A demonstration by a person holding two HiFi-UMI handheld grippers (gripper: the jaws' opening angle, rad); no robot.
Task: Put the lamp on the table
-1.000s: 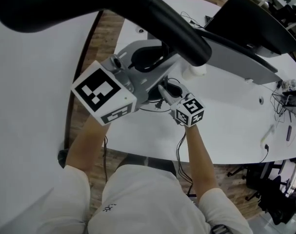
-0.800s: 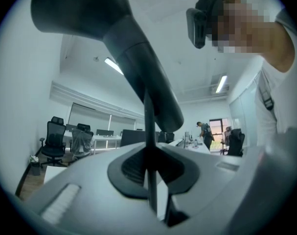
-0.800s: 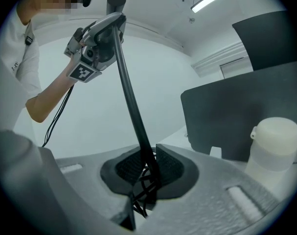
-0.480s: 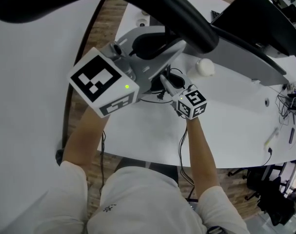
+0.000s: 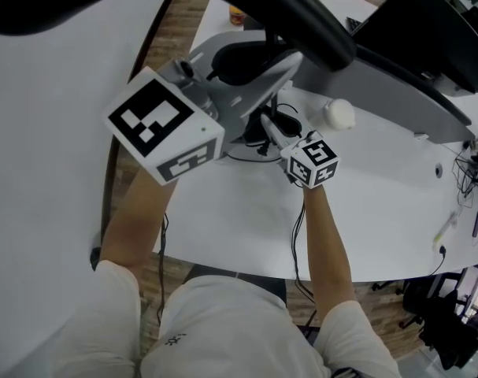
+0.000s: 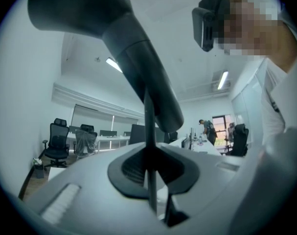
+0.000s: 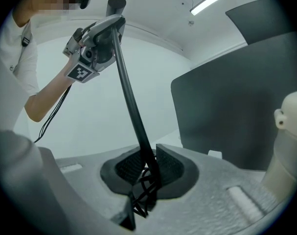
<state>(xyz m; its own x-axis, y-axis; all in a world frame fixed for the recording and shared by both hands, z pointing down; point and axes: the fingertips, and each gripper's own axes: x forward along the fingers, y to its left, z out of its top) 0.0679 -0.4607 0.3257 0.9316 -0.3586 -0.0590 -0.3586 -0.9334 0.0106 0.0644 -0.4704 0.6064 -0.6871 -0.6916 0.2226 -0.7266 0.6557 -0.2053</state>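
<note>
Fingers (image 7: 170,165) of left gripper (image 6: 150,168), right gripper (image 7: 146,173) on lamp (image 7: 132,102)

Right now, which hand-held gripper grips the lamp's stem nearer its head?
The left hand-held gripper, clamped just under the lamp head; the right hand-held gripper holds lower.
</note>
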